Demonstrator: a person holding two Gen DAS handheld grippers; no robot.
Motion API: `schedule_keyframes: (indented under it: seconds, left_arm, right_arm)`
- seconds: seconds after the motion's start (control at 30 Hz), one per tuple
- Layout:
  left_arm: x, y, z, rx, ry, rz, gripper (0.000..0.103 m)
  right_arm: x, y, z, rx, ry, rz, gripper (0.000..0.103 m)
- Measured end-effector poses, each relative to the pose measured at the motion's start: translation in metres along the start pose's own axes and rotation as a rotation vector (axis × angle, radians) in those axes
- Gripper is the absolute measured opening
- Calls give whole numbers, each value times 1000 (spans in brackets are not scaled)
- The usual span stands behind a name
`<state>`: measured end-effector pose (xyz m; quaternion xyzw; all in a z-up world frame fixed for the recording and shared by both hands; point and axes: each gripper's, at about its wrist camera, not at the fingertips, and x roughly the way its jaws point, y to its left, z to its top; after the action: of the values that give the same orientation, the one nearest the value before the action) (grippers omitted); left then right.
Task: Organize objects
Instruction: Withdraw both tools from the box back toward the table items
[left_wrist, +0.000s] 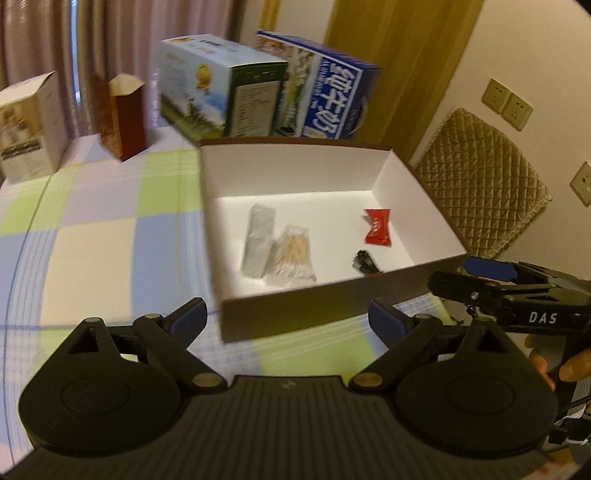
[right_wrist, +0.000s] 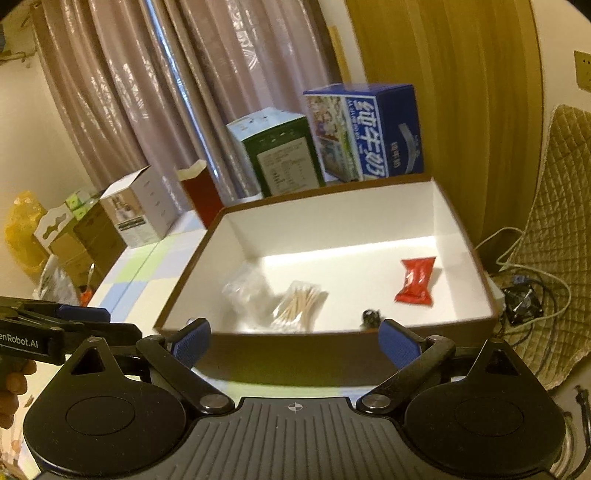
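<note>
Checkered tablecloth (left_wrist: 92, 251) lay under the box (left_wrist: 314, 295); I held both grippers (left_wrist: 288, 317) (right_wrist: 295, 343) spread, empty, near it.

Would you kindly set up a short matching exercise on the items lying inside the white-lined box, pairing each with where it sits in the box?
Things:
1. red packet
2. bag of cotton swabs
3. silvery pouch
4. small black object

Places, as seen from the left wrist camera, inside the open box:
A. farthest left of the four
B. against the near wall, below the red item
C. farthest right, toward the box's right wall
D. in the middle, right beside the leftmost item

Pairs: 1-C, 2-D, 3-A, 4-B
</note>
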<state>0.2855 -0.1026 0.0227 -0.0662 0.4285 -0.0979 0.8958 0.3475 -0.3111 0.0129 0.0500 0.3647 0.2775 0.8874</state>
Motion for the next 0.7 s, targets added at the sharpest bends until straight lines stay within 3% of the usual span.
schedule_keyframes:
  seconds: [0.5, 0.7]
  left_arm:
    - [-51, 55, -61, -121, 8, 83, 92]
    - [-65, 78, -87, -152, 22, 159, 92]
  right_arm:
    - [6, 51, -32, -25, 75, 71, 95]
    - [21, 75, -49, -49, 128, 98, 95]
